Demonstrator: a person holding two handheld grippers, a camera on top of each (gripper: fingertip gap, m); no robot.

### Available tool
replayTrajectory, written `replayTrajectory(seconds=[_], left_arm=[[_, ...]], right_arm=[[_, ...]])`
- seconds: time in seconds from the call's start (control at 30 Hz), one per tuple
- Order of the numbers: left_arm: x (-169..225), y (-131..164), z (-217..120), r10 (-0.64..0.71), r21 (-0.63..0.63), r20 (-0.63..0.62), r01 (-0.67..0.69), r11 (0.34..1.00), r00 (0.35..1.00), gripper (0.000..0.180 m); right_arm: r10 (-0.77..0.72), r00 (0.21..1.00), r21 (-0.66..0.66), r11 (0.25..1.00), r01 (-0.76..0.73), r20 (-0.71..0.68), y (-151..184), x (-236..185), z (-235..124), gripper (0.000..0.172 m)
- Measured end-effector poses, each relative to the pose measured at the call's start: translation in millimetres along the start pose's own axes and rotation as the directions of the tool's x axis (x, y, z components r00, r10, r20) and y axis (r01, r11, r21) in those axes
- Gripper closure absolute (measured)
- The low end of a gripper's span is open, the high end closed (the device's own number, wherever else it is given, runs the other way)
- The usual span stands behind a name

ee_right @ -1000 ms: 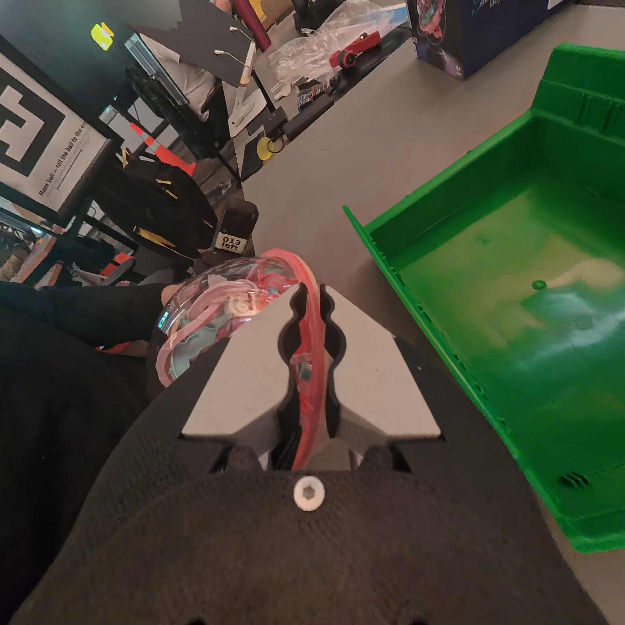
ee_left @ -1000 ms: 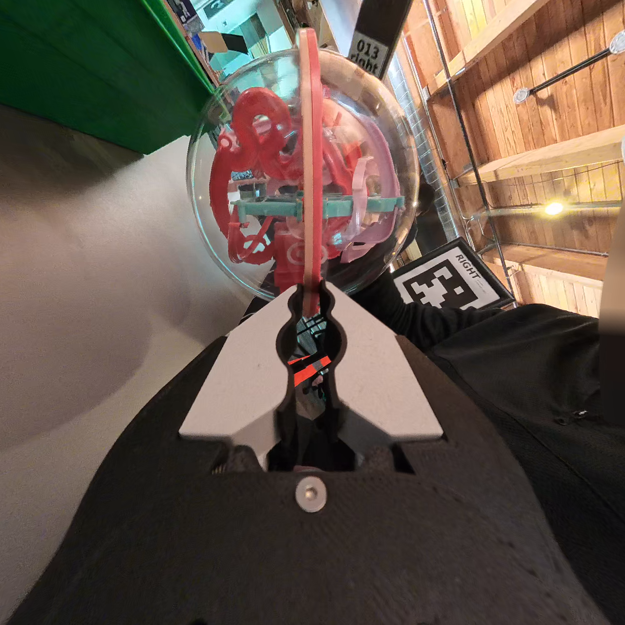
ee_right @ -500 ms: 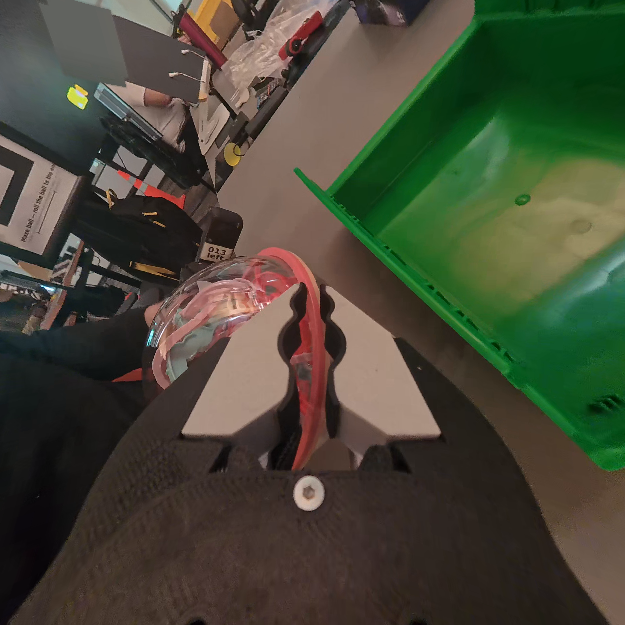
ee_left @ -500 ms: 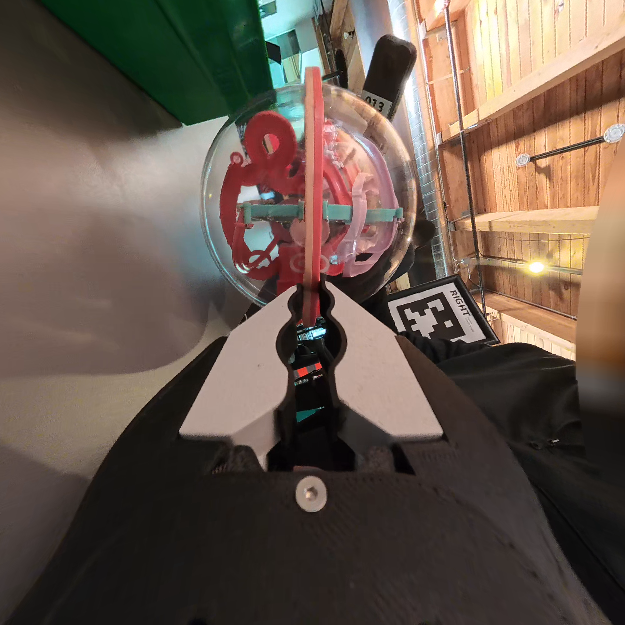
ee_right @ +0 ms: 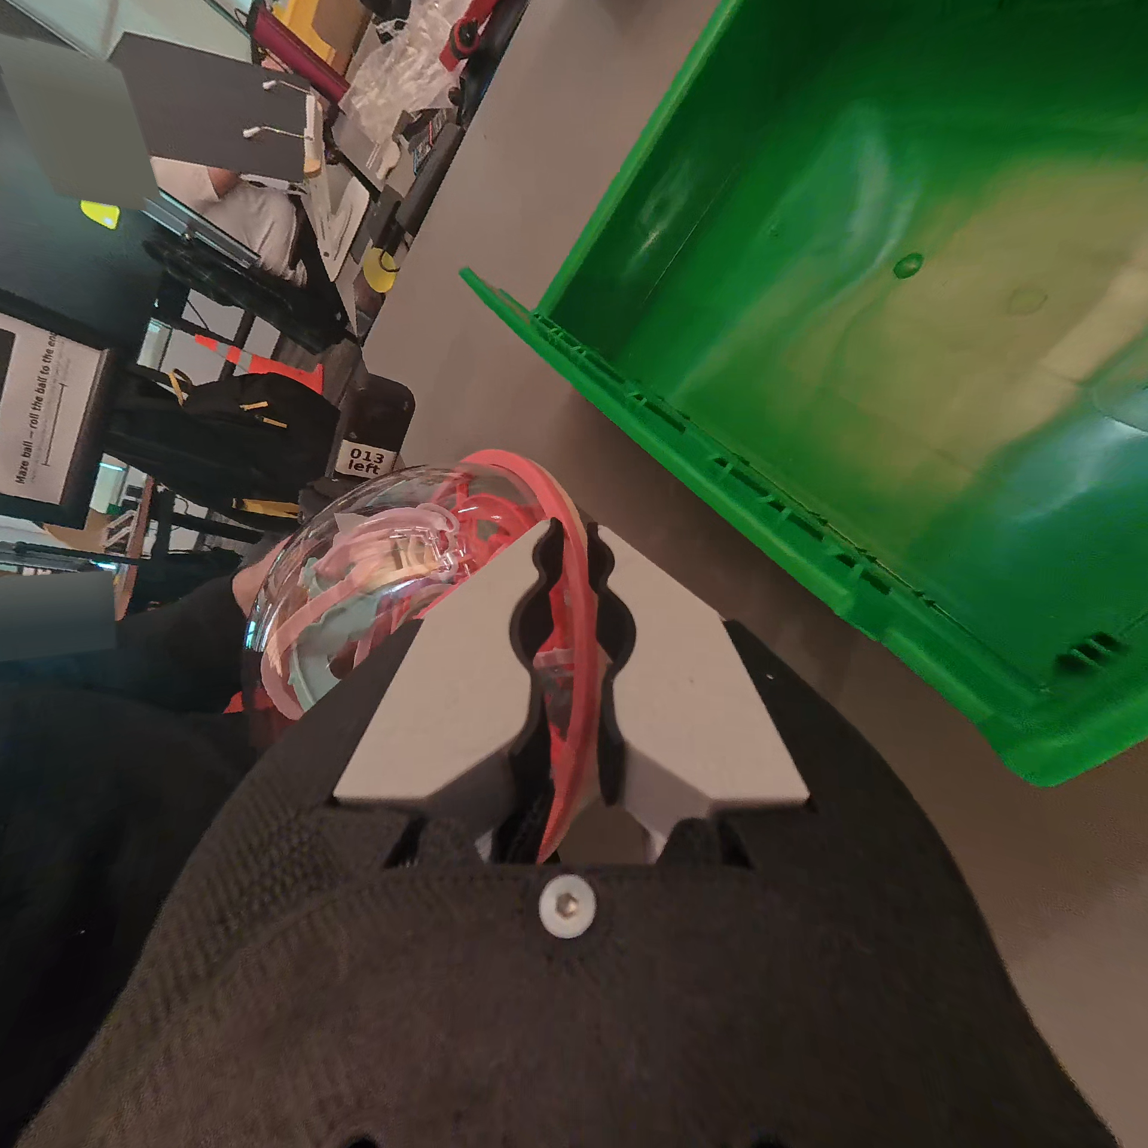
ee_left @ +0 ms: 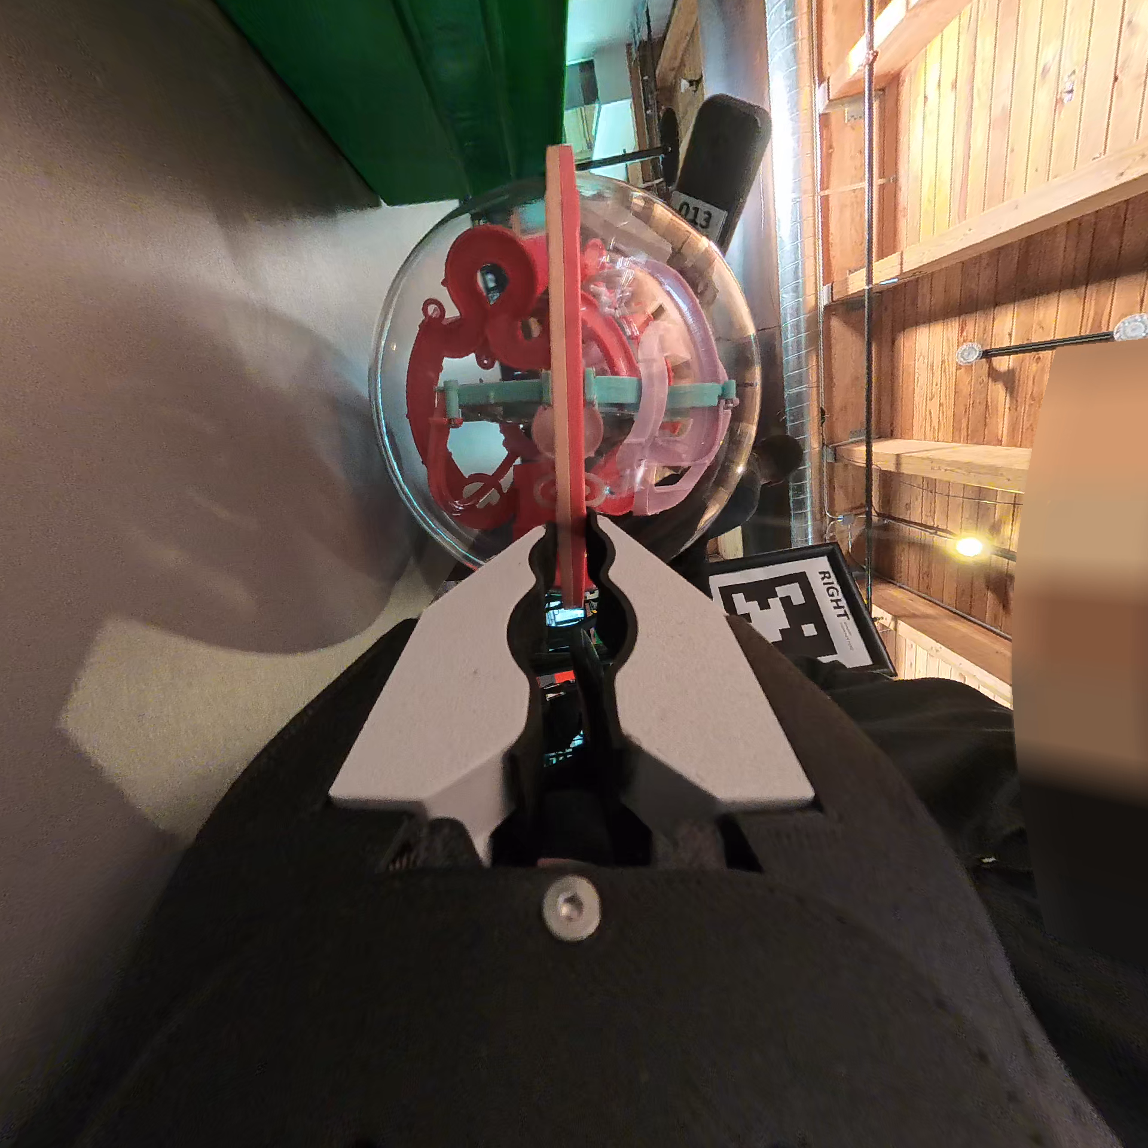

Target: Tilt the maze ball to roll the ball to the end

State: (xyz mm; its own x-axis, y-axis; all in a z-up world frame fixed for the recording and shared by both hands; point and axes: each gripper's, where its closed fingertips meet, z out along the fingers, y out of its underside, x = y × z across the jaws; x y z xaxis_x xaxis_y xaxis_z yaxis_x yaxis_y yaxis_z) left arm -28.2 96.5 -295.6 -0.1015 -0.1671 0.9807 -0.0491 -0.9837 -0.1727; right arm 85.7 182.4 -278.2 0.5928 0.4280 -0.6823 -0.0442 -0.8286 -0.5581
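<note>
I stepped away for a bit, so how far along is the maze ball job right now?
Done: the maze ball is lifted off the table, its red rim clamped by the left gripper and right gripper. In hand: tilting it. Left: reaching the end; I cannot spot the small ball inside.

Beside you runs a wood-plank wall [ee_left: 969, 186] with timber shelves [ee_left: 932, 456] and a glowing lamp [ee_left: 969, 546]; past the grey bench [ee_right: 497, 298], a cluttered table [ee_right: 373, 143] and black bag [ee_right: 248, 416]
</note>
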Motion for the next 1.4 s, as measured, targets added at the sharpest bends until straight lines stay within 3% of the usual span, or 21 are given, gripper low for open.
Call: replayTrajectory(seconds=[0.4, 0.6, 1.4], left_arm=[[4.5, -27.7, -10.8, 0.022, 0.072, -0.006, -0.021, 0.997, 1.000, 0.174], [8.7, -37.6, -10.2, 0.050, 0.068, -0.002, -0.050, 0.996, 0.999, 0.173], [-2.6, -63.4, -21.0, 0.076, 0.101, 0.045, -0.080, 0.992, 0.996, 0.173]], right_arm=[[0.020, 0.999, -0.029, 0.999, -0.020, -0.027, 14.5, 13.5, 0.2, 0.168], [0.035, 0.998, 0.020, 0.999, -0.034, -0.050, 18.5, 19.5, -1.2, 0.172], [0.048, 0.999, 0.085, 0.995, -0.050, 0.025, 25.2, 6.7, -5.1, 0.172]])
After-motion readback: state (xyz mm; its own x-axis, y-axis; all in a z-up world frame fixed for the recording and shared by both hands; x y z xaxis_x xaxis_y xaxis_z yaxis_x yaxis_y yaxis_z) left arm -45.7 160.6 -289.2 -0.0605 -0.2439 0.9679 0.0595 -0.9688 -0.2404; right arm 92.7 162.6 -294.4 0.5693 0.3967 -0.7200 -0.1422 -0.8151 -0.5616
